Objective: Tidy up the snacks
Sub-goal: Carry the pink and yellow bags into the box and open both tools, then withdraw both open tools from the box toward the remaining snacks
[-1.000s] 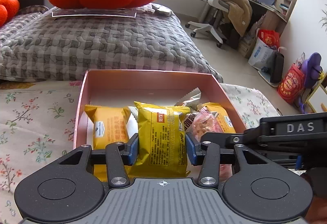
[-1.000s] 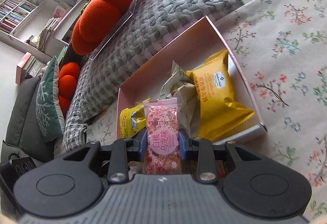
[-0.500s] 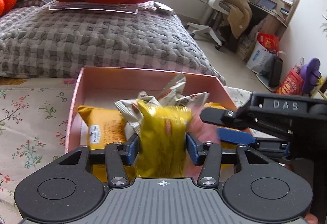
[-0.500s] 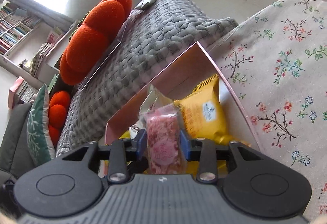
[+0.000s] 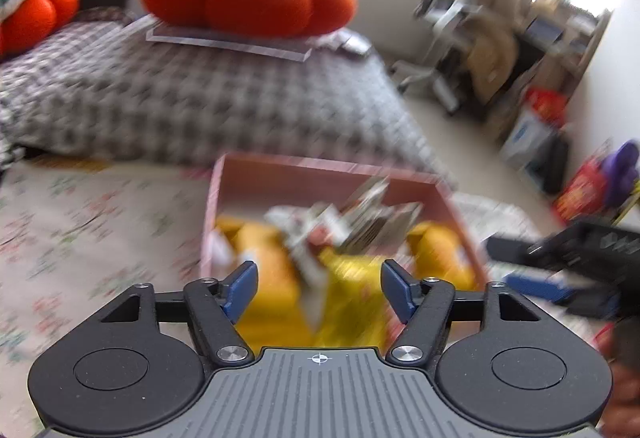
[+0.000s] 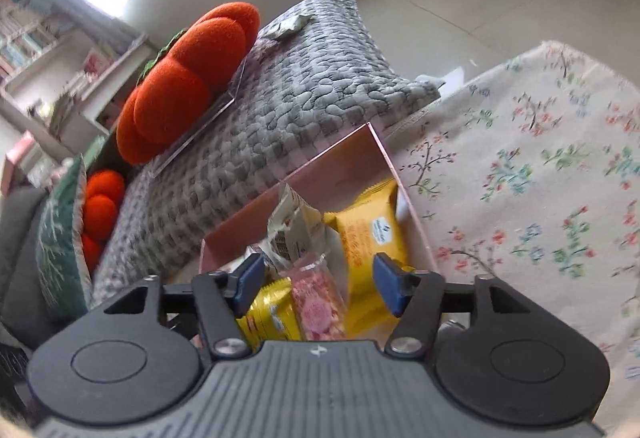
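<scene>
The snacks sit loosely heaped in the pink box (image 6: 376, 154) at lower centre of both views, so the main risk, as I judge it, is that a packet leaning on the pile slides or tips over the low wall if a finger brushes it on the way out. In the blurred left view, the left gripper (image 5: 318, 288) points down at the box, its jaws just opened and standing apart, the yellow packet (image 5: 352, 302) lying below, clear of the pads. In the right view, the right gripper (image 6: 316, 284) tilts down likewise, jaws just opened; the pink packet (image 6: 318, 302) rests between them, untouched, beside an orange packet (image 6: 370, 238).
</scene>
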Tool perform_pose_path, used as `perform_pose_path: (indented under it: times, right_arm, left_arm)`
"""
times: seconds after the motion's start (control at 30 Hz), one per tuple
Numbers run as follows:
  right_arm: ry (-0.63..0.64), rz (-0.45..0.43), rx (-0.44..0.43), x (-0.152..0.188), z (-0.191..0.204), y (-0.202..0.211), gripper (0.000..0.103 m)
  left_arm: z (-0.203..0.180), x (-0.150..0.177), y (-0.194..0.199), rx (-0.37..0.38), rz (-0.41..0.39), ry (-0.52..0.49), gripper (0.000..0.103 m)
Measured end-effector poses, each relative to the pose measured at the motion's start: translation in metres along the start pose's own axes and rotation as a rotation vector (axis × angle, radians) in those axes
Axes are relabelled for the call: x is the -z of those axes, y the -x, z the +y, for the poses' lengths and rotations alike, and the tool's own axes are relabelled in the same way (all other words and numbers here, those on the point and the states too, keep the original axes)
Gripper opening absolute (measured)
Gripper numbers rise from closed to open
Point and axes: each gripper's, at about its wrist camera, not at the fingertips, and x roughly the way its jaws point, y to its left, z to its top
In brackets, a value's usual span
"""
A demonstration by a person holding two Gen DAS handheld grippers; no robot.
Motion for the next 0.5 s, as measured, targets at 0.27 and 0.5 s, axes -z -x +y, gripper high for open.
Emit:
perform_pose_path:
  times: [0.27,0.5]
  right_arm:
    - [0.172,0.122,0.133,0.024,0.001,0.016,0.069]
    - [0.344,0.157,0.182,0.049,0.013,0.037,0.076]
  left_arm:
    - [0.012,0.033,0.016,-0.044,0.143,0.048,0.076]
    - [0.008,0.061,0.060,-0.085,0.132,-0.019,0.087]
